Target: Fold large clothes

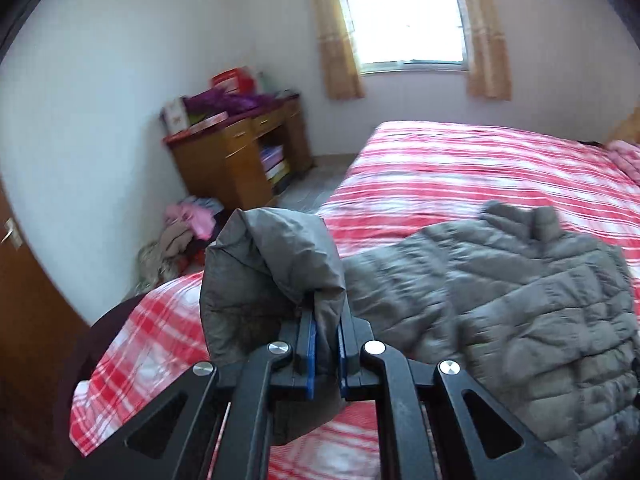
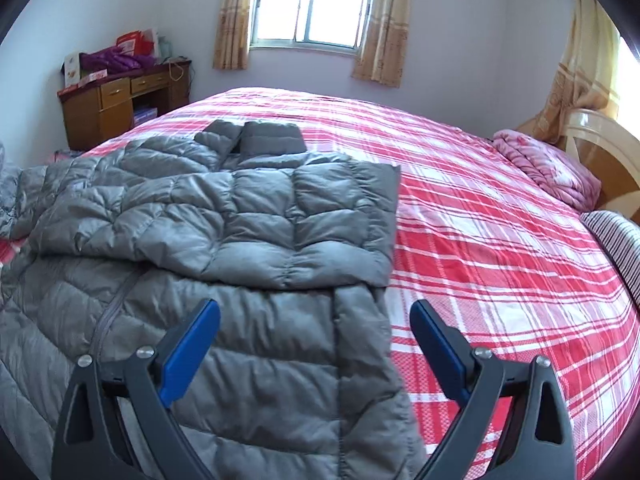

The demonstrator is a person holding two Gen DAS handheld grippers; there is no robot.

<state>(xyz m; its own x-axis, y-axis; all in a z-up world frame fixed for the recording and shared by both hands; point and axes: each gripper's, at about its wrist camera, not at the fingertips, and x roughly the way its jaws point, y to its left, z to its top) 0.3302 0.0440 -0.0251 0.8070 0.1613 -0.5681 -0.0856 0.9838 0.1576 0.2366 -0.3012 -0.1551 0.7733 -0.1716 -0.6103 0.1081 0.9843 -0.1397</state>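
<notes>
left gripper (image 1: 325,344): jaws squeezed tight on a grey sleeve (image 1: 272,272), low middle of frame | right gripper (image 2: 315,344): jaws wide apart, holding nothing | grey puffy jacket (image 2: 224,216): lies on the red checked bed (image 2: 480,220), left side of frame

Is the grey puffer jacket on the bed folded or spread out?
Partly folded: the grey puffer jacket has one sleeve laid across its front, while the left gripper holds another part raised off the bed.

left wrist: close, facing desk corner | right wrist: above bed (image 2: 480,208) | shared: jacket (image 2: 248,216)
</notes>
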